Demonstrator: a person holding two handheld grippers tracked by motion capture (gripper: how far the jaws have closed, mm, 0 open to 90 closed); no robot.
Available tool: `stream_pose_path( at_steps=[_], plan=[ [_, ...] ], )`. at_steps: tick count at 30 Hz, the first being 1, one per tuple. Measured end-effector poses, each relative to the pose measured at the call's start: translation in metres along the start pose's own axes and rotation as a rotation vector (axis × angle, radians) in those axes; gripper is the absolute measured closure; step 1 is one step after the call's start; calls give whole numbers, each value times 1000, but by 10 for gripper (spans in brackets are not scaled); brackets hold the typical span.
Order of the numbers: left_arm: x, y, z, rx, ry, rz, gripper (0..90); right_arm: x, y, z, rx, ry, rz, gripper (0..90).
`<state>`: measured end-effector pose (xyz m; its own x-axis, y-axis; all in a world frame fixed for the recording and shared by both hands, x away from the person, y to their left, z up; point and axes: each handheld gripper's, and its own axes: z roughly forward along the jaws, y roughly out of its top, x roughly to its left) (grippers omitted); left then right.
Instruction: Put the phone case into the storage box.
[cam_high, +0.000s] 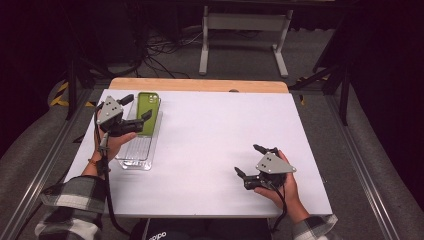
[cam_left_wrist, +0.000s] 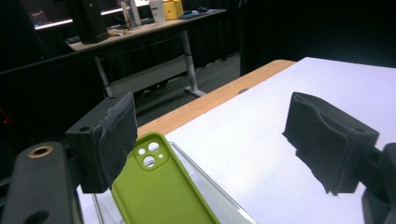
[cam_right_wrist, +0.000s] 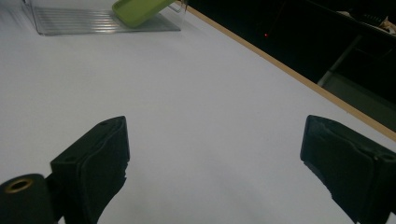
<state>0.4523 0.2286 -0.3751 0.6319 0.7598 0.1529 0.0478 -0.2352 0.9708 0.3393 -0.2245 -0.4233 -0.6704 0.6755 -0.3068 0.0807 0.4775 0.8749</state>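
The green silicone phone case (cam_high: 148, 112) rests tilted in the clear plastic tray (cam_high: 135, 162) at the left of the white bench (cam_high: 210, 145), its camera end propped on the tray's far rim. The left gripper (cam_high: 136, 106) hovers over it, jaws spread and empty. The right gripper (cam_high: 250, 160) rests apart, jaws spread. The case is probably light, flexible and slightly grippy; pinch across the long edges near mid-length.

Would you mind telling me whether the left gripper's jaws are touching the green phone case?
Apart: the left gripper view shows the left gripper open, the green phone case lying free below.
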Motion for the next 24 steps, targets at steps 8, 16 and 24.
stream_pose_path(
  at_steps=[8,16,24],
  plan=[
    [-8,3,-7,-21,-17,16,161,0,1,-1,-6,-3,-4,89],
    [-17,5,-13,-39,-31,22,131,2,2,-2,-10,-3,-7,89],
    [-24,7,-17,-37,-44,25,82,3,3,-2,-11,0,-11,89]
  ],
)
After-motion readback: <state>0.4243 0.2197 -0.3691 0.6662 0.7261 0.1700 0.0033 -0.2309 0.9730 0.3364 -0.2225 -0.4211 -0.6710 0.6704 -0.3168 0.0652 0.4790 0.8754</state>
